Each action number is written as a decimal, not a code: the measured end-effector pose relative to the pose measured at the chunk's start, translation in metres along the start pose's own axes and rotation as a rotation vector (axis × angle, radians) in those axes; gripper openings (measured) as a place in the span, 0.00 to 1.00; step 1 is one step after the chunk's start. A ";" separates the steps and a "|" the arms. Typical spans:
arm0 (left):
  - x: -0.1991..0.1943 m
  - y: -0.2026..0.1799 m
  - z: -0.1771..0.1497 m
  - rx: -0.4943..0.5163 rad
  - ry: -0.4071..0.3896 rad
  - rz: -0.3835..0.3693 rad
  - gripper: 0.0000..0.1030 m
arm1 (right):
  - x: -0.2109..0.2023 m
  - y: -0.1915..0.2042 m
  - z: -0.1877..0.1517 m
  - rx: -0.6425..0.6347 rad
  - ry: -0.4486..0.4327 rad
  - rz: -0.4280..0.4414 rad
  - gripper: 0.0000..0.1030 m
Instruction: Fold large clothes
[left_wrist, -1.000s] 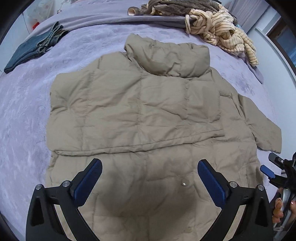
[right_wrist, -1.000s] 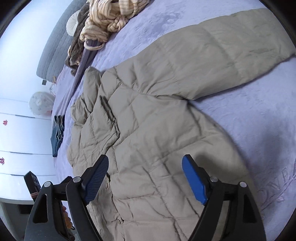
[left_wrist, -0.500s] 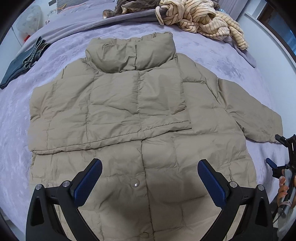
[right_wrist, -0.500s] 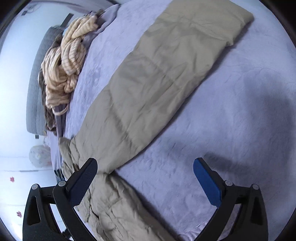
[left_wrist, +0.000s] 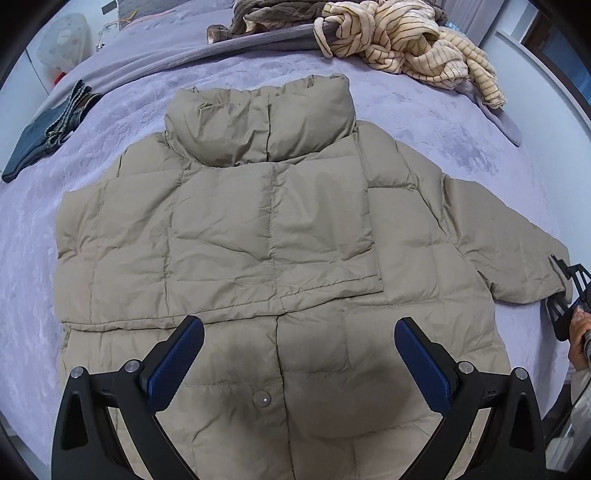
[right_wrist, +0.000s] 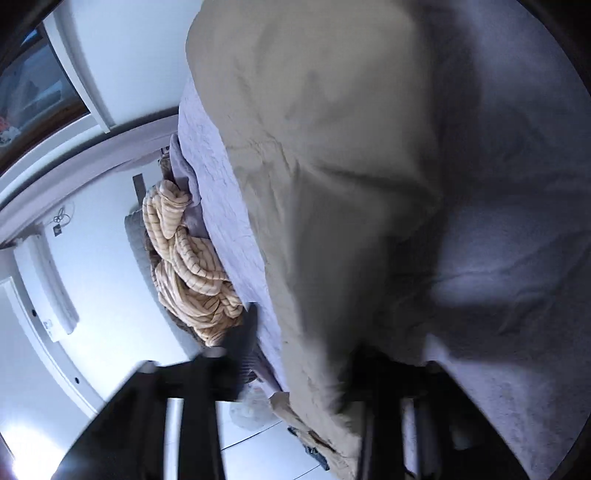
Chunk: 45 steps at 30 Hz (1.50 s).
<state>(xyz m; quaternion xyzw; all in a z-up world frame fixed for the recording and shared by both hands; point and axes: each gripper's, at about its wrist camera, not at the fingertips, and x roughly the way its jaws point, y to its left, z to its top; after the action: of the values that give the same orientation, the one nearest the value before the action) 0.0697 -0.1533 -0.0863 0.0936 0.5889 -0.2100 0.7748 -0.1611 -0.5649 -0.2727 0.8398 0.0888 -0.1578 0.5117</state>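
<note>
A beige puffer jacket (left_wrist: 273, 229) lies front up on the lilac bed cover (left_wrist: 461, 122), collar at the far end. One sleeve is folded across its chest. The other sleeve (left_wrist: 517, 251) stretches out to the right. My left gripper (left_wrist: 299, 332) hovers open over the jacket's lower front, nothing between its blue pads. At that sleeve's cuff sits my right gripper (left_wrist: 565, 291). In the blurred right wrist view its jaws are closing, and the sleeve (right_wrist: 314, 184) fills the gap of the right gripper (right_wrist: 306, 354).
A cream striped sweater (left_wrist: 406, 40) and a brown garment (left_wrist: 266, 14) are heaped at the bed's far end. Folded jeans (left_wrist: 48, 125) lie at the far left. A person's hand (left_wrist: 580, 339) holds the right gripper at the bed's right edge.
The left gripper slid sideways until the jacket sat centred under it. The right gripper rolled, dropped from above the jacket to the outstretched sleeve's cuff, and its wide jaws came together on it.
</note>
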 end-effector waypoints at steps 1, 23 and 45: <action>-0.001 0.002 0.001 -0.004 -0.007 0.000 1.00 | 0.003 0.005 -0.003 -0.019 0.011 0.015 0.11; -0.002 0.146 -0.002 -0.216 -0.110 0.103 1.00 | 0.225 0.057 -0.438 -1.444 0.666 -0.446 0.11; 0.029 0.175 0.019 -0.220 -0.135 -0.144 1.00 | 0.187 0.059 -0.318 -0.906 0.399 -0.455 0.34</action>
<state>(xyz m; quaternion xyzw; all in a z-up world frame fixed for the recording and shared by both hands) 0.1688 -0.0107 -0.1259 -0.0484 0.5602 -0.2050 0.8011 0.0876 -0.3121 -0.1550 0.5086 0.4229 -0.0483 0.7484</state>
